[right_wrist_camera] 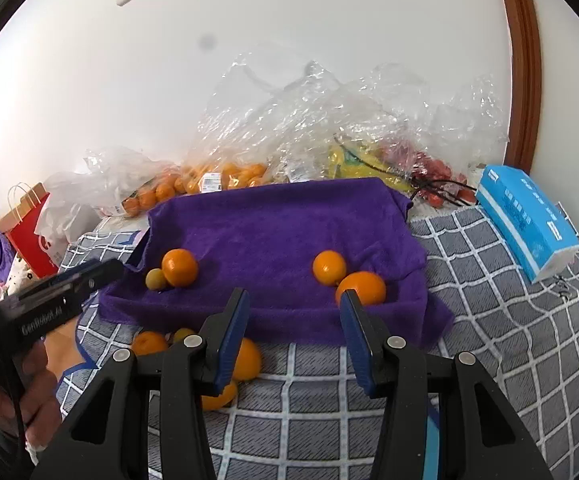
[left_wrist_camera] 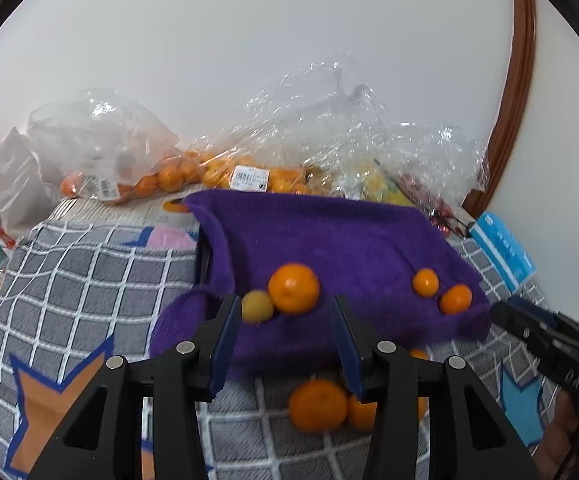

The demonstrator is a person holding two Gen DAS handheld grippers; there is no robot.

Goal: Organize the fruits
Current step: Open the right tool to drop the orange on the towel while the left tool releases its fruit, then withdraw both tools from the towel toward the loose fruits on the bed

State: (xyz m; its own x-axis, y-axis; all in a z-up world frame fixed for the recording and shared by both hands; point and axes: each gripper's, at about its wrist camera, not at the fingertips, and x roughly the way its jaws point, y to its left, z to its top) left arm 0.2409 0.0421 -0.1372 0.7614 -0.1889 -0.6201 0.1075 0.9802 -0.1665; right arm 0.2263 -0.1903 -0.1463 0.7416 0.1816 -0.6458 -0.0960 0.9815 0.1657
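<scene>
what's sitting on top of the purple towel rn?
On the purple towel: an orange touching a small yellowish fruit on its left side, and two more oranges touching on its right. What lies under the towel is covered.

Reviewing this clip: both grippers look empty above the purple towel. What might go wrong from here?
1. The oranges on the purple towel are round and unrestrained; the towel's front edge slopes off toward the checked blanket, so a nudge may roll them down.
2. The small yellowish fruit touches an orange, so closing on one could knock the other.
3. Loose oranges lie partly hidden under the left gripper.
</scene>
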